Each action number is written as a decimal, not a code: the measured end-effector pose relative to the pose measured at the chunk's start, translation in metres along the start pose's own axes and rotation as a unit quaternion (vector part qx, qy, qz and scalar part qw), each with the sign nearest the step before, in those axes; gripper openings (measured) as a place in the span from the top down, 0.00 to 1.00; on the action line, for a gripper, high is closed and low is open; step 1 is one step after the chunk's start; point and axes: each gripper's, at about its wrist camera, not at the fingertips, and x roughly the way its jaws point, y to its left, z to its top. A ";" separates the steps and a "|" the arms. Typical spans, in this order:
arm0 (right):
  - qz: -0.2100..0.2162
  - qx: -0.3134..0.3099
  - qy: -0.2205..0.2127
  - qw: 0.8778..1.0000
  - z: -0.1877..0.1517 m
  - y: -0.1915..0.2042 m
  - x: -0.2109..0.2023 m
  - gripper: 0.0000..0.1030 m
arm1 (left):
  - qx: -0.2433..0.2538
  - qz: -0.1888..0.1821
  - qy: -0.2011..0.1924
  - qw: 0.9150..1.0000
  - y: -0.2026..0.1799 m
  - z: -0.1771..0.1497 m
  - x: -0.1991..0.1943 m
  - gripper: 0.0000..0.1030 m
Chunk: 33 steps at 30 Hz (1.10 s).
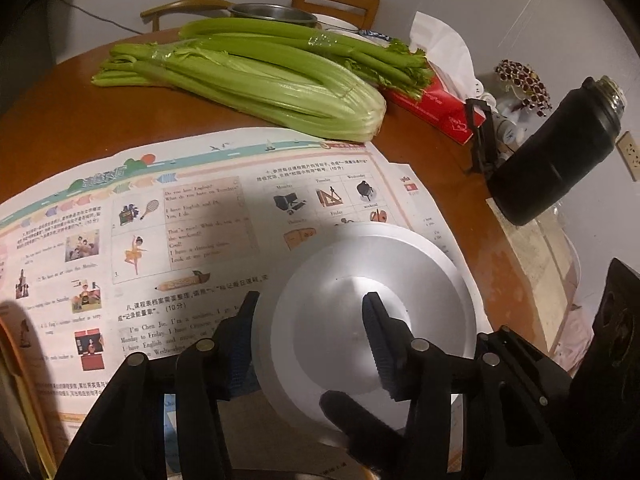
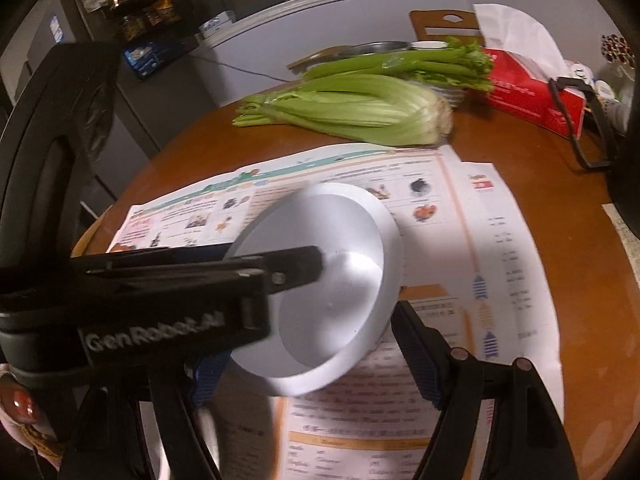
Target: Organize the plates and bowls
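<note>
A white bowl (image 1: 372, 320) stood tilted above printed worksheets (image 1: 180, 240) on the round brown worktop (image 1: 52, 120), its wall caught between the pads of the left tongs (image 1: 316, 320): one finger (image 1: 378, 328) lay inside the bowl, the other outside its wall. The right tongs (image 2: 320, 340) stood half spread, one finger on each side of the bowl's lower rim; whether their pads touched it could not be told, since the left tool crossed in front of that view.

Beyond the sheets lay two bunches of celery (image 1: 248, 76), with a red tissue box (image 1: 436, 108) just beside their leafy ends. A metal basin (image 1: 272, 14) and a blue-patterned plate (image 1: 372, 34) stood behind the celery, near a wooden chair back (image 1: 336, 0).

The left wrist view alone showed a black flask (image 1: 560, 152) at the worktop's far side, apparently leaning, though the lens may account for it. The right wrist view alone showed a grey cabinet (image 2: 132, 92), jars on a shelf (image 2: 132, 4), and a fingertip with a red nail (image 2: 20, 404) on the left tool's handle.
</note>
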 end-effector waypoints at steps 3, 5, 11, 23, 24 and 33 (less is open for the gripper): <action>-0.006 -0.006 -0.003 1.000 0.000 0.005 -0.002 0.25 | -0.003 -0.003 -0.004 1.000 0.001 -0.001 -0.004 0.50; -0.003 -0.005 -0.002 1.000 -0.001 0.006 -0.004 0.25 | -0.006 -0.009 -0.007 1.000 0.003 -0.003 -0.008 0.50; 0.000 -0.009 -0.006 1.000 -0.002 0.012 -0.012 0.25 | -0.006 -0.014 -0.017 1.000 0.003 -0.007 -0.022 0.50; 0.004 -0.024 -0.020 1.000 -0.004 0.027 -0.028 0.25 | -0.007 -0.011 -0.039 0.999 0.003 -0.018 -0.049 0.50; 0.005 -0.024 -0.020 0.999 -0.005 0.028 -0.029 0.25 | -0.007 -0.010 -0.041 0.999 0.003 -0.019 -0.051 0.50; 0.006 -0.034 -0.031 0.999 -0.009 0.037 -0.041 0.25 | -0.007 -0.010 -0.055 0.998 0.000 -0.029 -0.068 0.50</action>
